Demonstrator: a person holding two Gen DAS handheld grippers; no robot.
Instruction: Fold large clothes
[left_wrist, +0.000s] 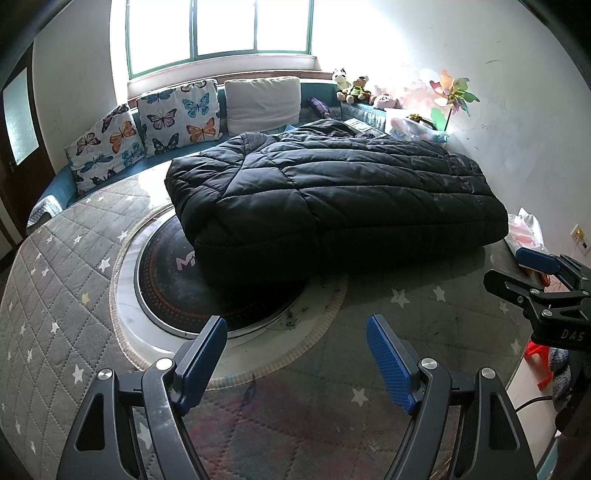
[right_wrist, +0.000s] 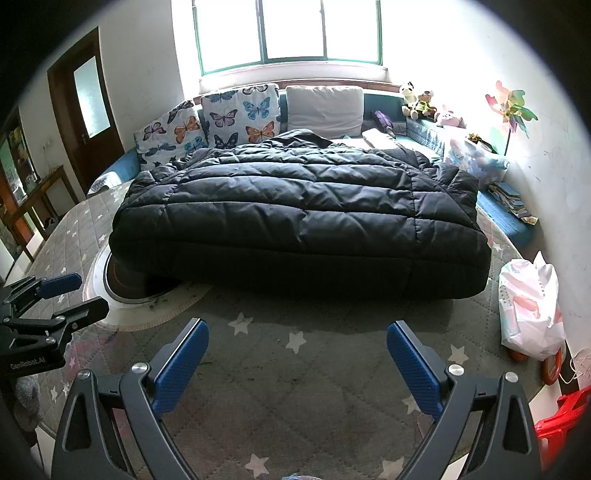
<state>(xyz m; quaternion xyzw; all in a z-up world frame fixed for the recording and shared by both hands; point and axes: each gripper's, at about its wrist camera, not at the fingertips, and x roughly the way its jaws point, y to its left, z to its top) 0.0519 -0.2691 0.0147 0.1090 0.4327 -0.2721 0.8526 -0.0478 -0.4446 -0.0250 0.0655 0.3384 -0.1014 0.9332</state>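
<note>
Nearest the lens, the left gripper (left_wrist: 295, 354) and right gripper (right_wrist: 297, 360) hung with jaws apart and empty above the star-quilted table cover (left_wrist: 55, 295). The black puffer coat (right_wrist: 295, 214) lay farther off at the table's centre, seemingly folded into a compact block.

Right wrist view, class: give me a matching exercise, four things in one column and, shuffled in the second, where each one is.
Things:
1. black padded coat
2. butterfly cushions
3. white plastic bag
4. soft toys

Places:
A. on the ledge under the window, at the right
B. leaning at the back of the sofa
C. spread on the grey star-patterned cover
D. by the right wall, beside the cover

Pairs: 1-C, 2-B, 3-D, 4-A
</note>
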